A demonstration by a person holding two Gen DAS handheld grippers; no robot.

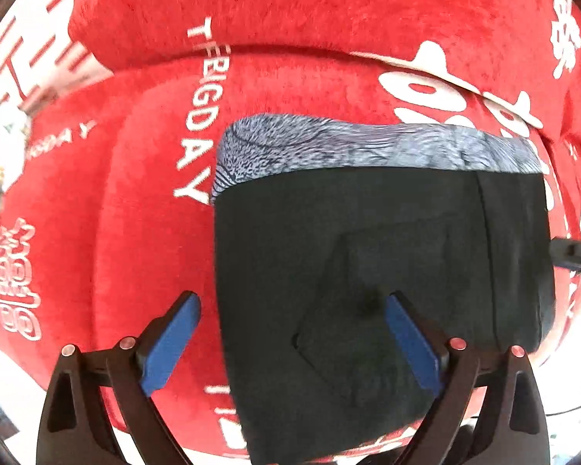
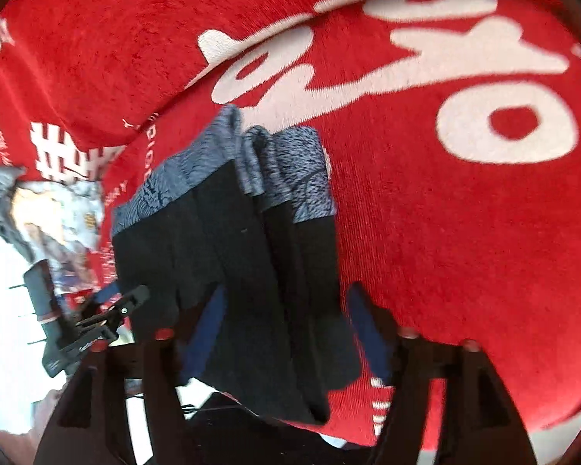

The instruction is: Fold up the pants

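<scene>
The pants [image 1: 379, 255] are black with a grey patterned band [image 1: 348, 145] along the far edge. They lie folded into a rectangle on the red cover. My left gripper [image 1: 292, 316] is open, straddling the pants' left edge, one blue pad [image 1: 174, 343] over the red cover and the other over the black cloth. In the right wrist view the pants [image 2: 228, 240] show as stacked layers. My right gripper [image 2: 286, 310] is open around their near right edge. The left gripper [image 2: 108, 317] shows at their left side.
A red plush cover with white lettering [image 1: 197, 116] spreads over the cushioned surface, with a raised red cushion [image 1: 290, 0] behind. A pale printed cloth [image 2: 62, 228] and a grey garment [image 2: 0, 190] lie at the left. The right gripper's tip [image 1: 577, 254] shows at the pants' right edge.
</scene>
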